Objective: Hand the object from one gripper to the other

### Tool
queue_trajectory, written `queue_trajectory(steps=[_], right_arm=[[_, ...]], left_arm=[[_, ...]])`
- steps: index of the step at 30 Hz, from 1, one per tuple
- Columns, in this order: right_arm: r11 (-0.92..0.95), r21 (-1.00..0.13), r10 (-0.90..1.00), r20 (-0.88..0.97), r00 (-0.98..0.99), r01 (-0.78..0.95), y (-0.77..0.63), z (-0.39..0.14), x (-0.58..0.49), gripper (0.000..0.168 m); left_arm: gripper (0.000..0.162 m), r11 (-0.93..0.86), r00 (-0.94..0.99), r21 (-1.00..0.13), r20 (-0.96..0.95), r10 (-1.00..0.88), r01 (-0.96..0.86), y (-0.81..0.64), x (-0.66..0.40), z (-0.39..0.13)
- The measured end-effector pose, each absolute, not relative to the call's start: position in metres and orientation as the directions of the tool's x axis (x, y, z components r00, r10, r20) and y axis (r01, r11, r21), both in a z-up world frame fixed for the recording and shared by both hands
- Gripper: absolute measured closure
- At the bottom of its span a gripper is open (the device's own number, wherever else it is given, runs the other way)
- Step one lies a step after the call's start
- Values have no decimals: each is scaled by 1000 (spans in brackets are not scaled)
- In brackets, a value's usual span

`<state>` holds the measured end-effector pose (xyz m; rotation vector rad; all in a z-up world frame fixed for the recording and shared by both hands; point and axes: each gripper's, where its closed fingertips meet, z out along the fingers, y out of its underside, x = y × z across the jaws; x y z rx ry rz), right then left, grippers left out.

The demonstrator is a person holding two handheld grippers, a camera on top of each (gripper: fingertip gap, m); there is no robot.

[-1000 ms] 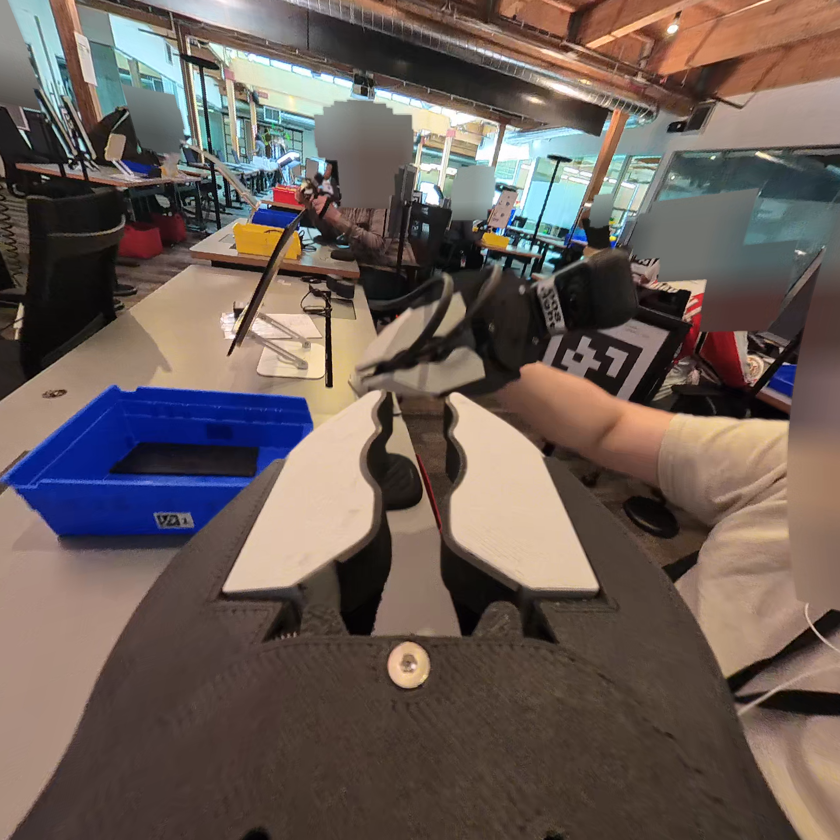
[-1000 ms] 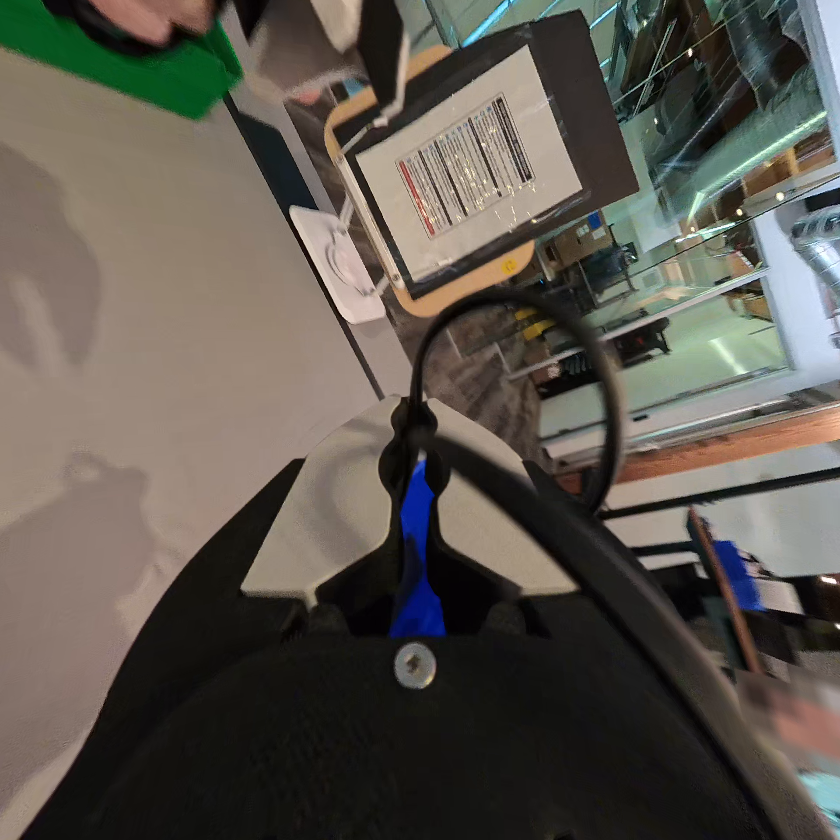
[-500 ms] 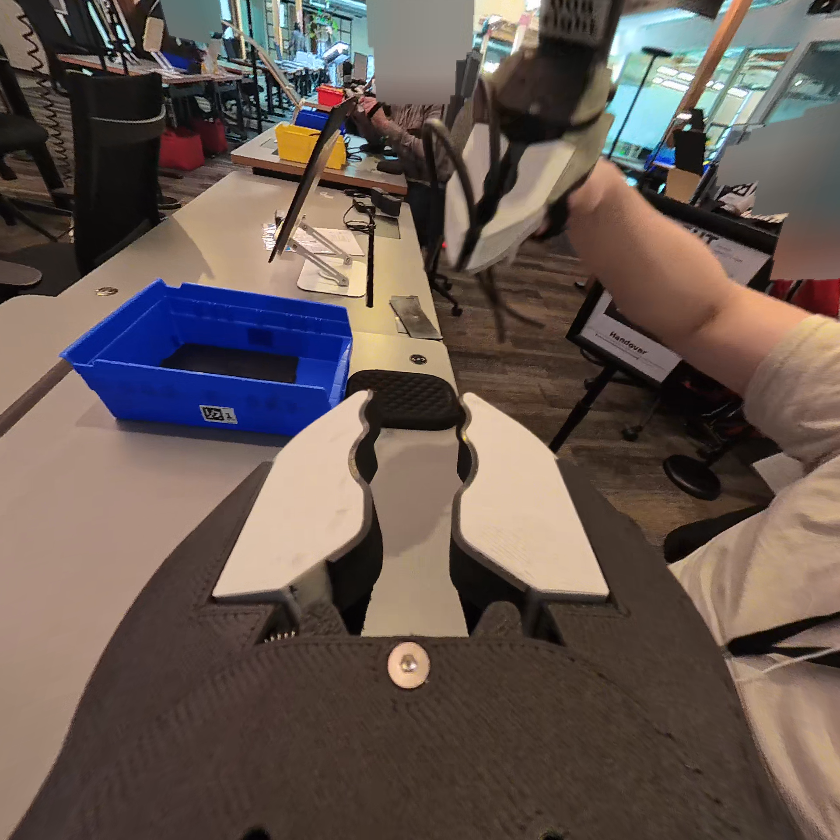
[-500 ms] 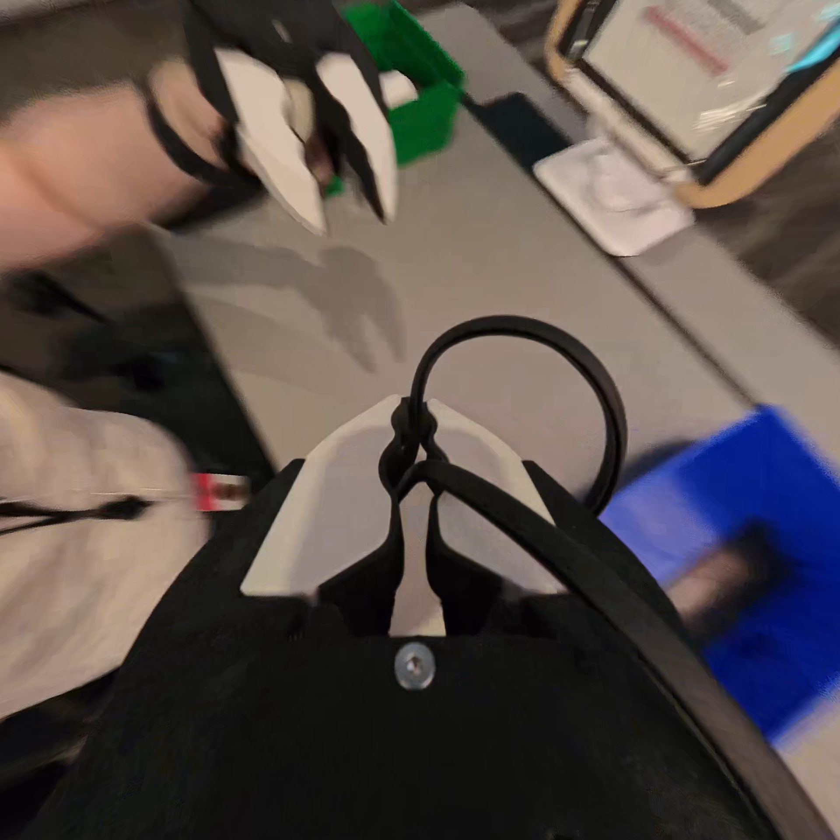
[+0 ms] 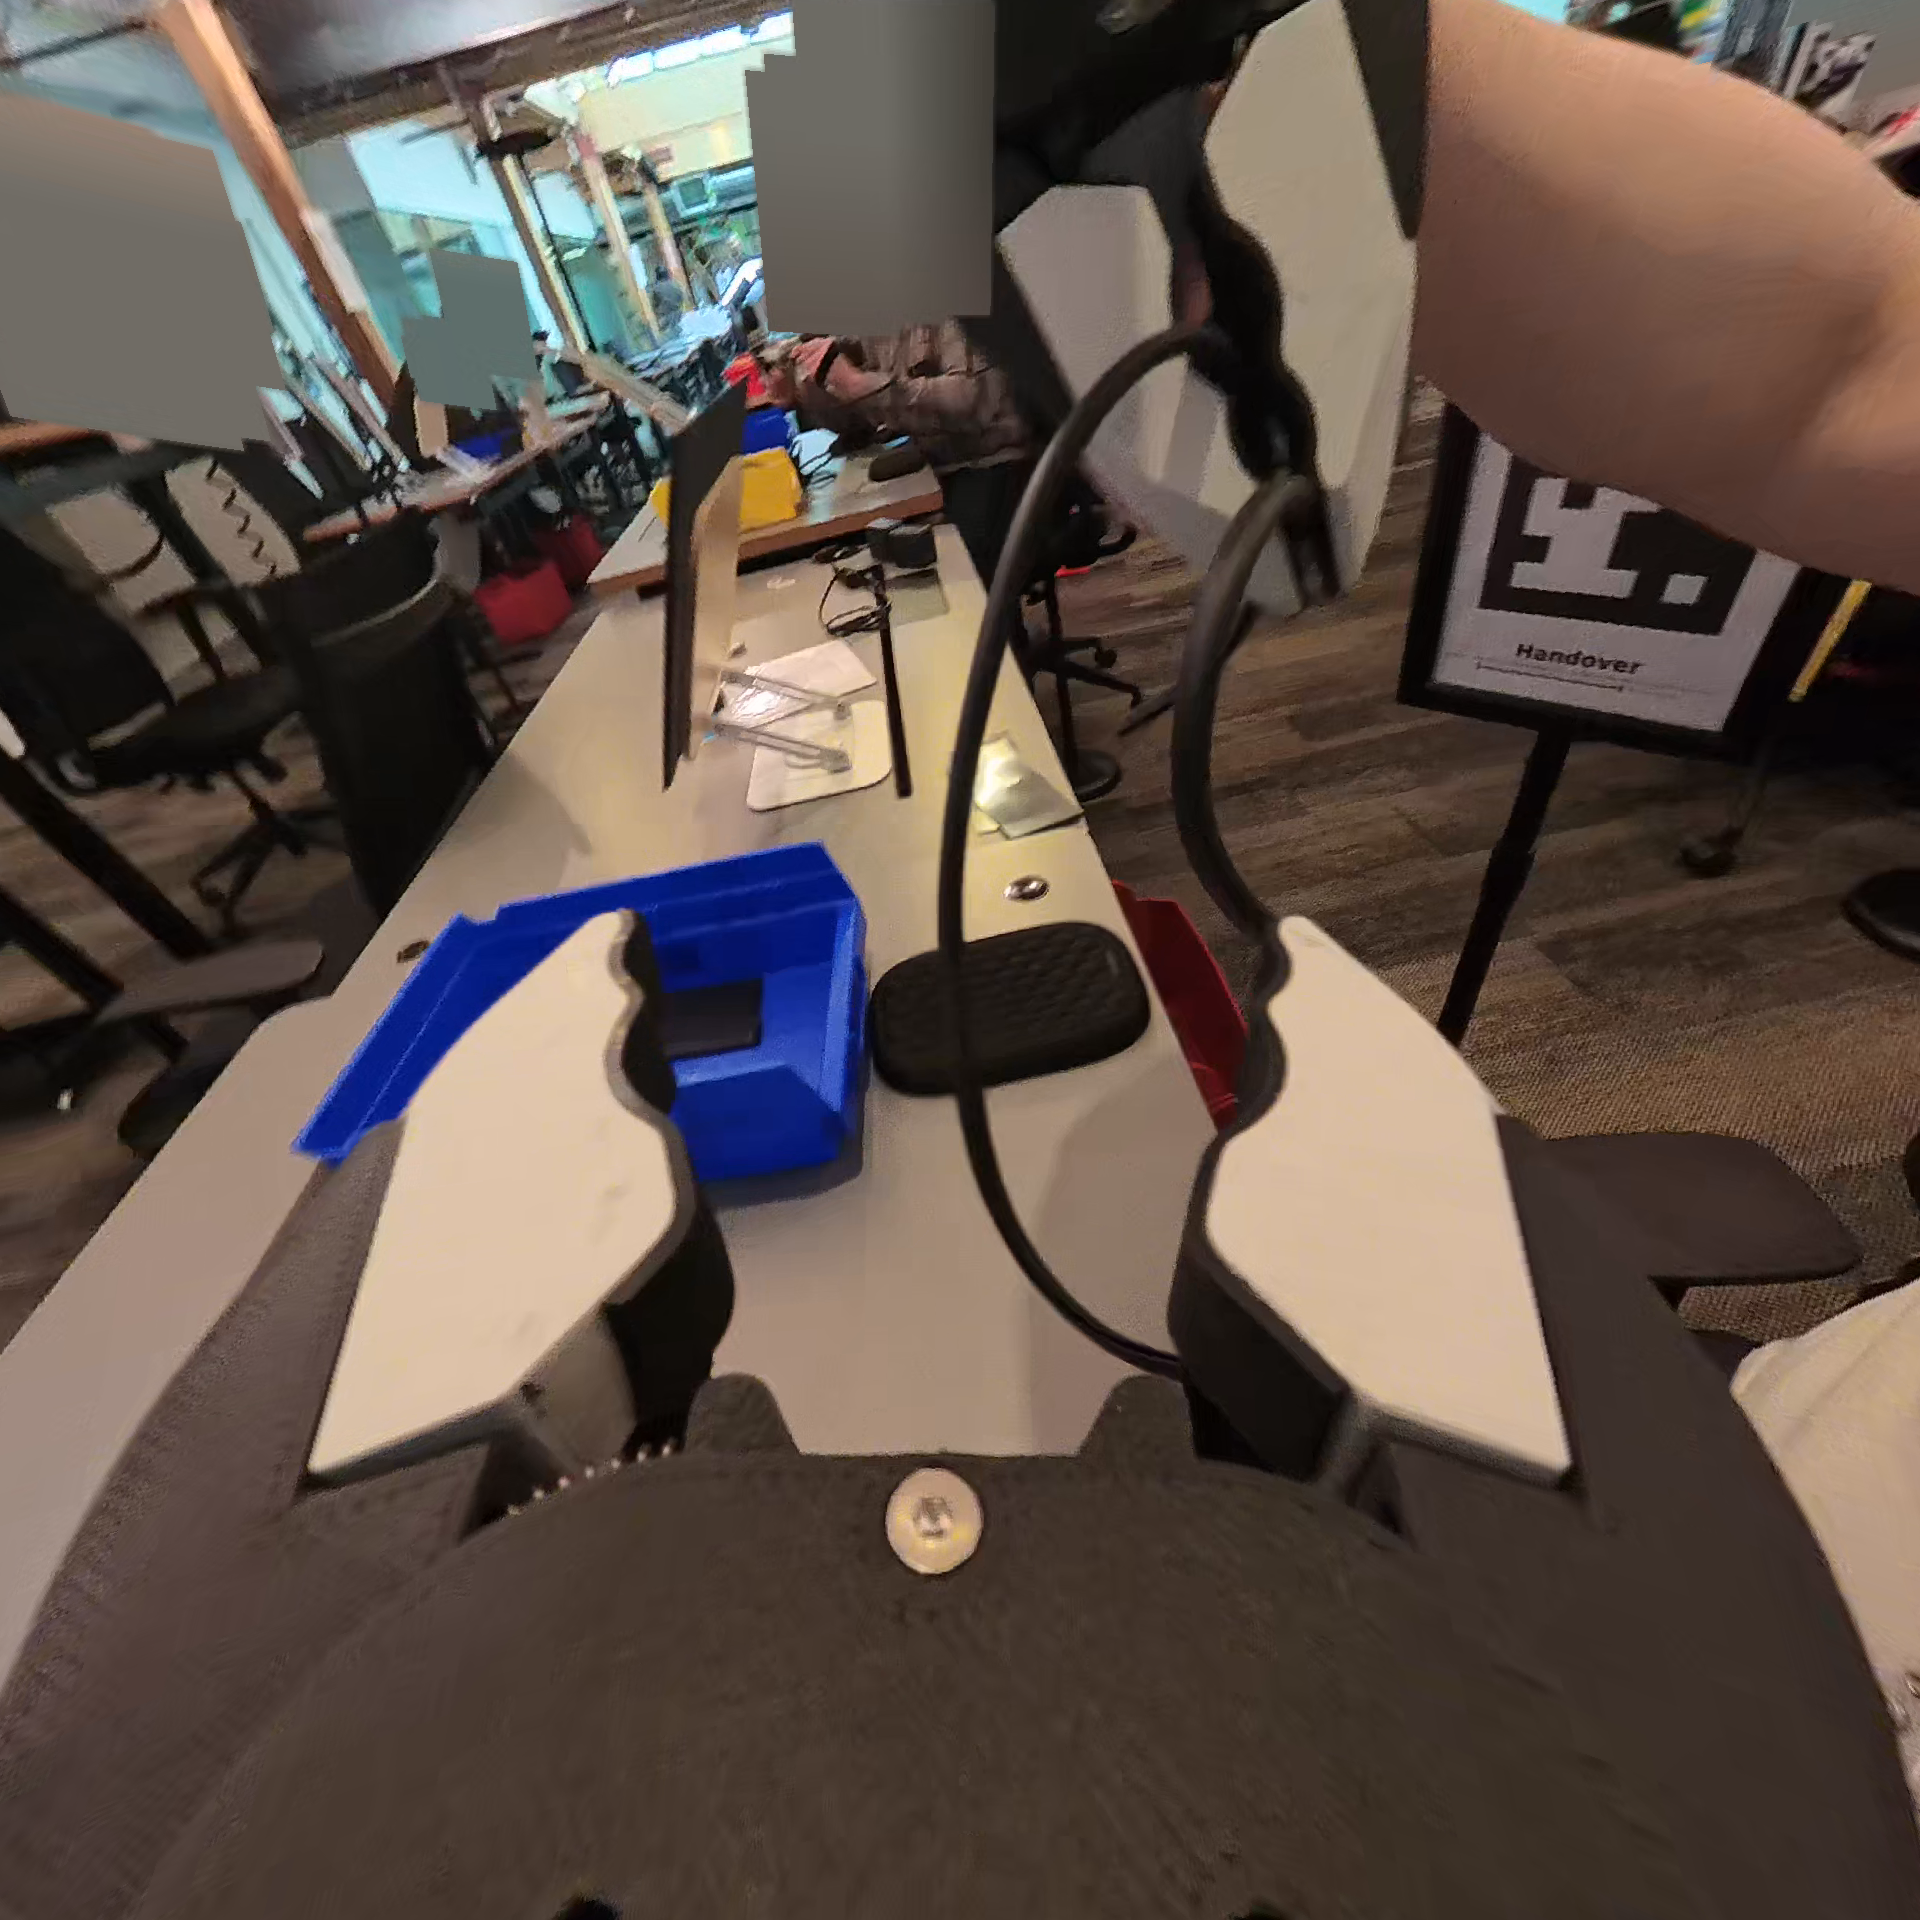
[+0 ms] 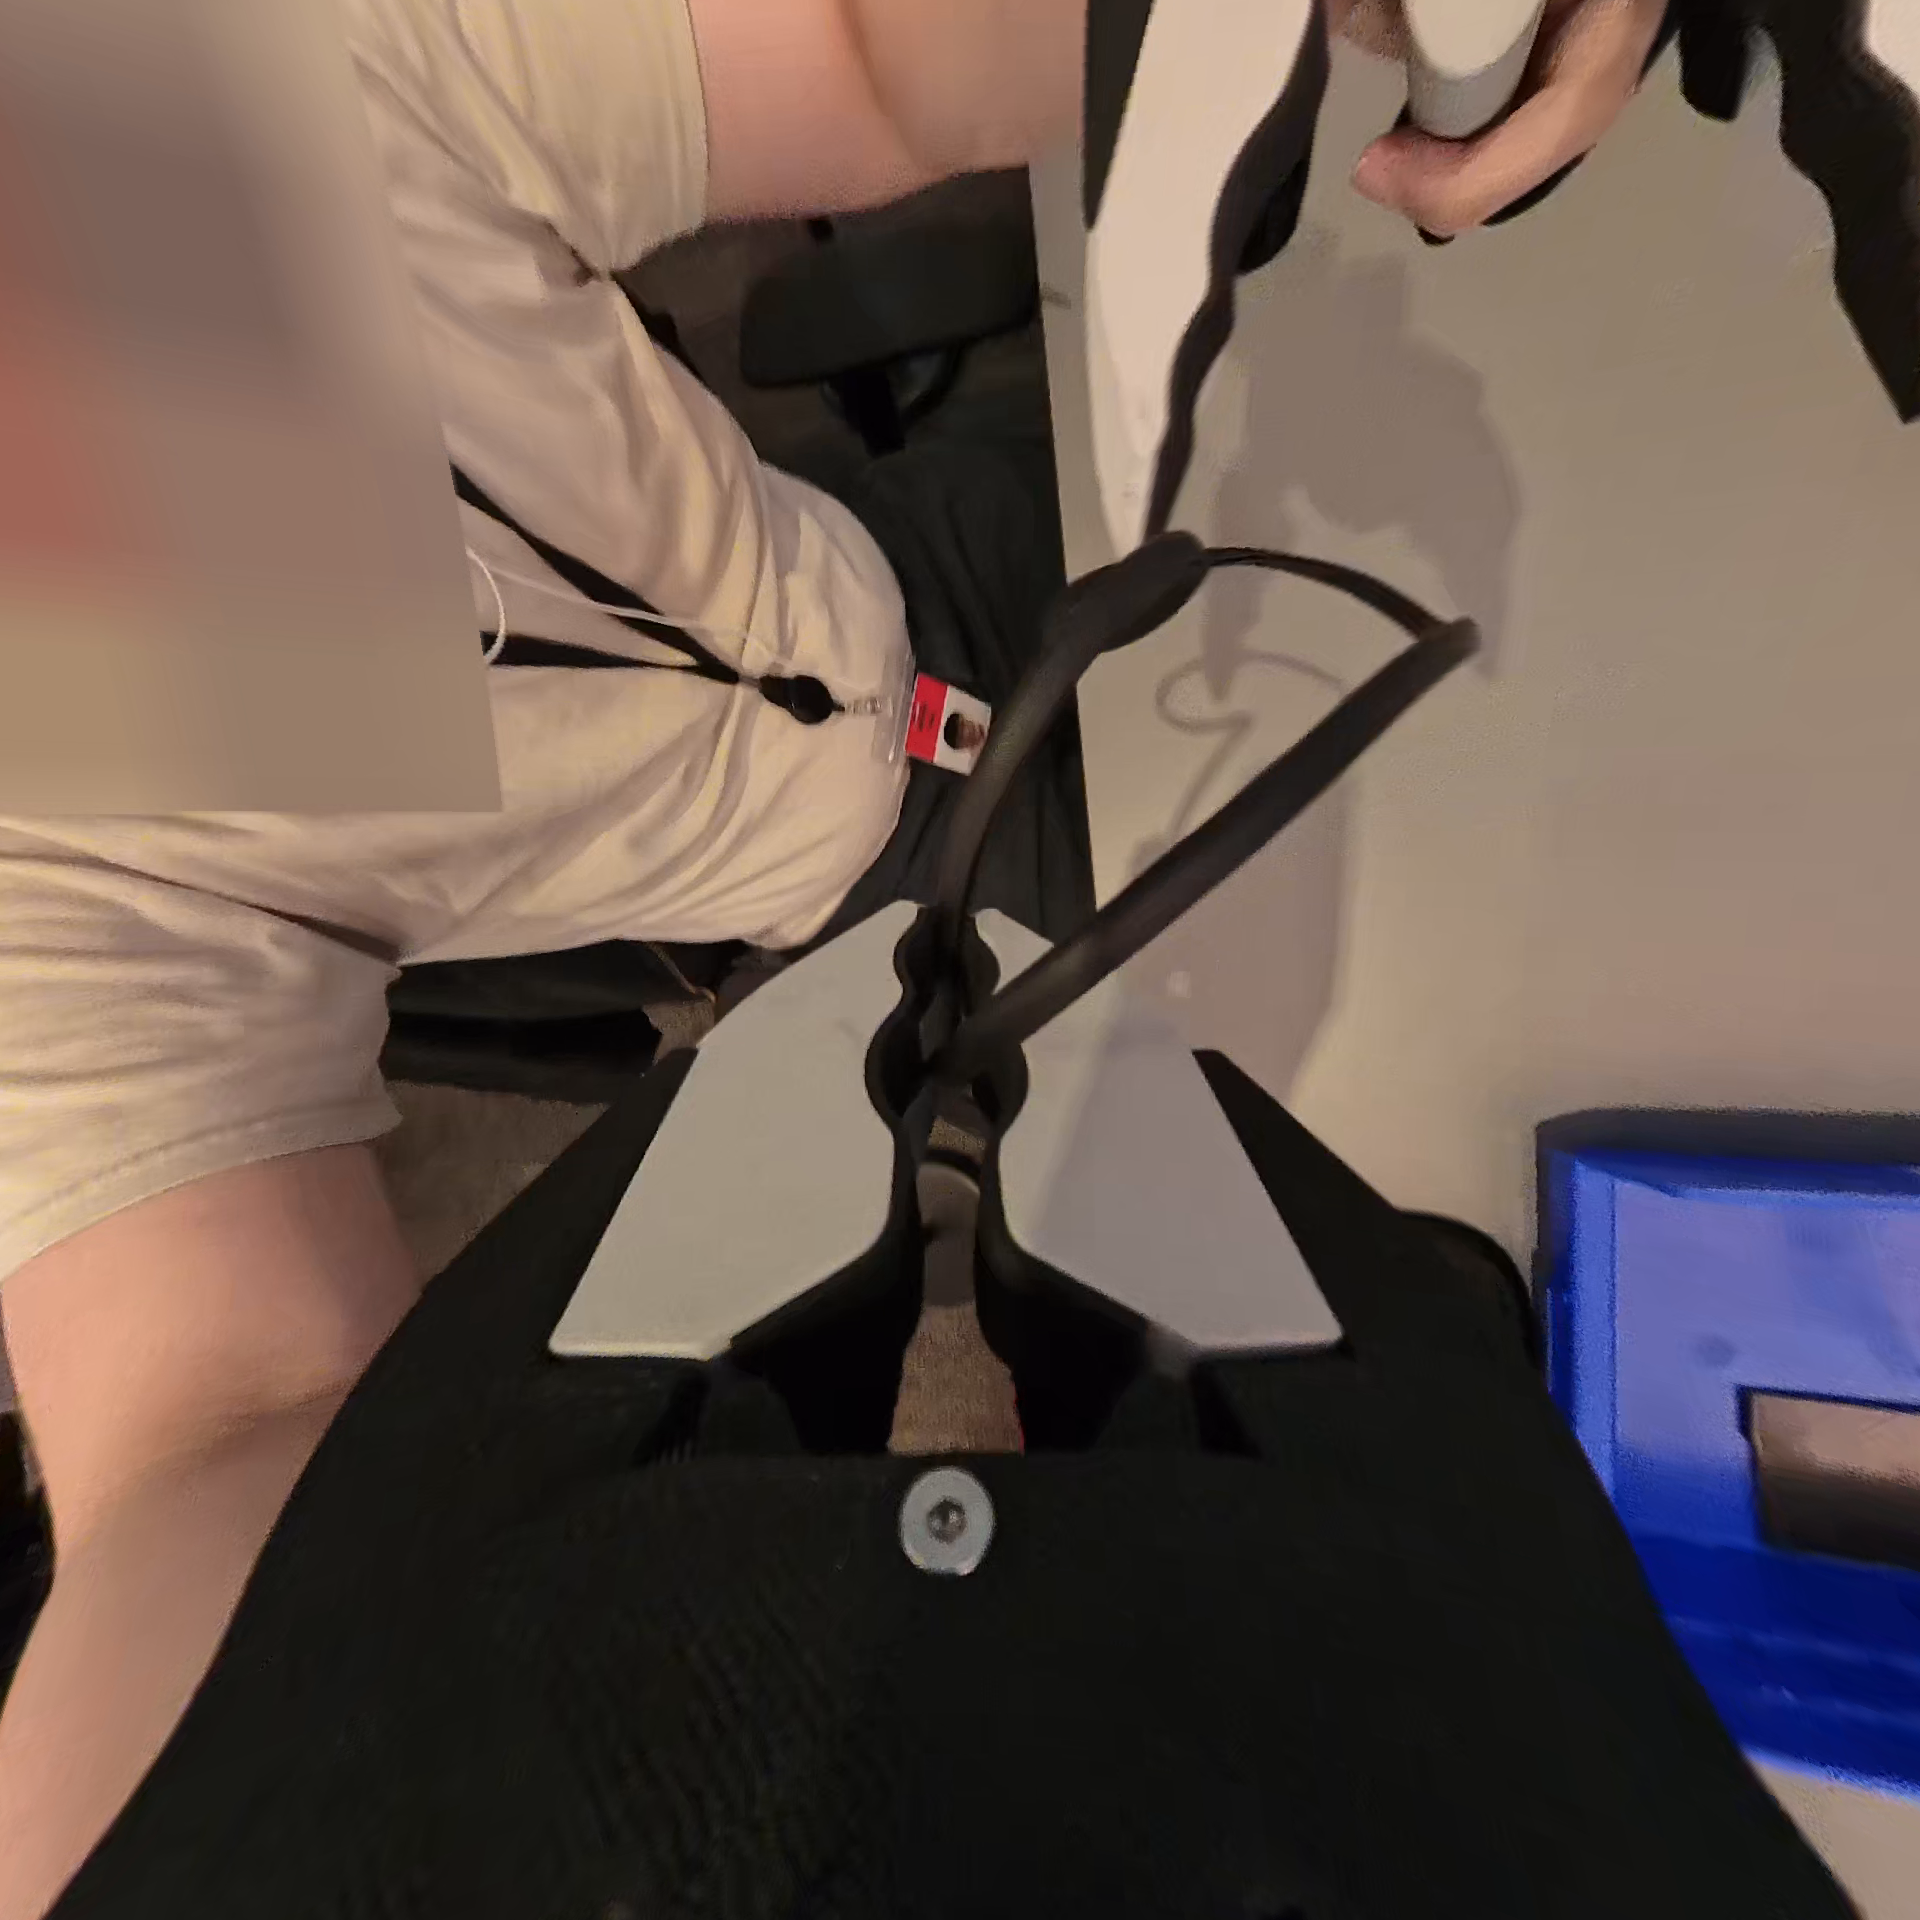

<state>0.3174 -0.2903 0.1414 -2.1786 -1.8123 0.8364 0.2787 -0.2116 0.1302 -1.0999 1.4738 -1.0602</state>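
A black cable loop [image 5: 948,831] hangs from my right gripper [image 5: 1262,468], which comes in from the top right and is shut on it. My left gripper [image 5: 956,935] is wide open and empty above the grey table [image 5: 883,1299]. The loop hangs down between its two fingers, with one strand at the tip of the right finger [image 5: 1351,1143]. In the right wrist view my right gripper [image 6: 940,935] pinches the cable [image 6: 1299,764] at its tips. The open left gripper [image 6: 1527,447] shows beyond the loop.
A blue bin [image 5: 790,1101] holding a dark flat item stands on the table past the left finger, and also shows in the right wrist view [image 6: 1662,1247]. A black textured pad [image 5: 1049,997], a red bin [image 5: 1195,987], a tablet stand [image 5: 696,603] and a floor sign [image 5: 1600,582] lie beyond.
My left gripper has opened wide from a narrow gap. My right gripper has swung over with the cable and brought the loop down between the left fingers.
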Motion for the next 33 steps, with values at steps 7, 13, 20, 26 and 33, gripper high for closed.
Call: queue_trajectory(steps=[7,13,20,26,33], right_arm=[[-183,-328,970,-216,115,927,-304,134,318,163],[-165,-319,981,-153,121,933,-306,136,333,163],[-149,-362,978,-191,84,920,-321,140,344,163],[-155,-541,988,-100,119,826,-298,142,359,160],[163,-973,871,220,440,163,-252,207,406,115]], left_arm=[[78,230,-300,-965,-183,-936,-129,-260,318,128],[112,338,-266,-936,-303,-915,-97,-248,337,134],[155,486,-407,-868,-411,-816,-98,-269,353,137],[156,427,-321,-878,-349,-880,-217,-249,357,148],[156,317,-171,-904,-277,-946,-288,-212,335,185]])
